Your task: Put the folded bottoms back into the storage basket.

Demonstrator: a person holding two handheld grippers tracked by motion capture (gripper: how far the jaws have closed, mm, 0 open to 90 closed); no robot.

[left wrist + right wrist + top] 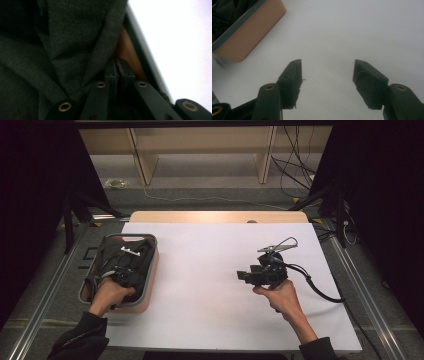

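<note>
The left hand, in a dark sleeve, reaches forward and down into the near end of the tray and carries the left gripper. In the left gripper view the two black jaws are pressed fully together, pad against pad, beside a fold of the dark grey knitted fabric garment; whether any cloth is pinched between them cannot be determined. The garment has a soft, fuzzy weave and lies bunched in creases, filling the rectangular tan tray with rounded corners and a grey rim. The tray rests on the left side of the white table sheet.

The right hand holds the right gripper above the bare sheet, well apart from the tray, with the jaws aimed to the left toward it. In the right gripper view its jaws stand spread with nothing between them. A black cable trails from this gripper to the right.
</note>
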